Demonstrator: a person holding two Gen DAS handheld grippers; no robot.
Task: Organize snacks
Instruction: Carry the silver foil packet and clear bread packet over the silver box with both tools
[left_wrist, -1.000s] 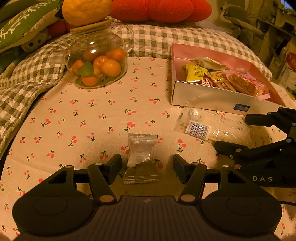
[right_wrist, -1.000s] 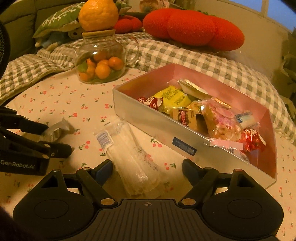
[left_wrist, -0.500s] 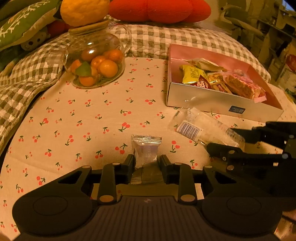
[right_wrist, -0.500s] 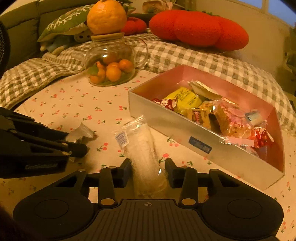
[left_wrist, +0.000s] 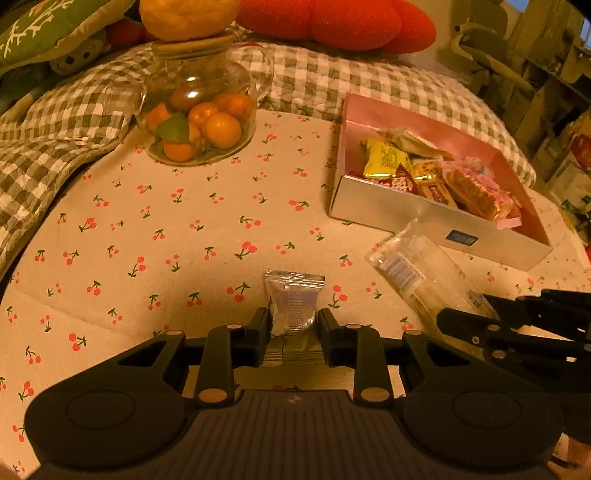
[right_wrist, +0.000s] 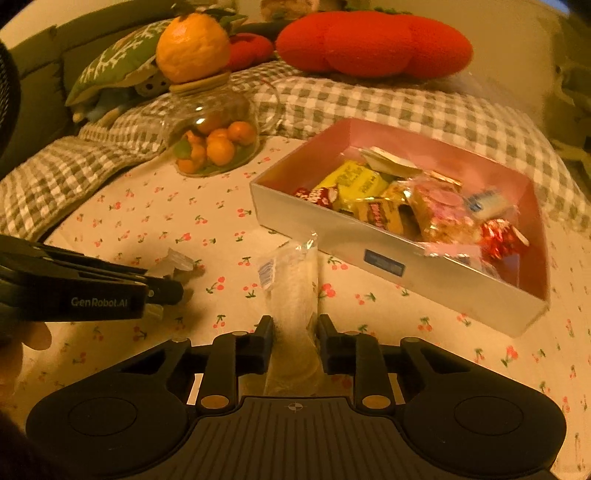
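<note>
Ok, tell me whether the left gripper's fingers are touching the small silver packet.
Touching. The left wrist view shows the left gripper with both fingers pressed against the sides of the small silver packet, no gap visible.

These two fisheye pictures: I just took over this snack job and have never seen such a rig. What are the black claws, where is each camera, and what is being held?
There is no robot arm. A person holds a two-finger gripper in each hand, and each gripper carries a camera looking forward along its fingers, so each picture shows its own claws at the bottom.

In the left wrist view, the left gripper is closed on a small silver packet. In the right wrist view, the right gripper is clamped on a long clear packet.

Both work over a cherry-print cloth. On it stand a silver box with a pink inside, already holding several wrapped snacks, and a glass jar of small oranges with one big orange fruit on its lid. Each view also catches the other gripper at its edge.
</note>
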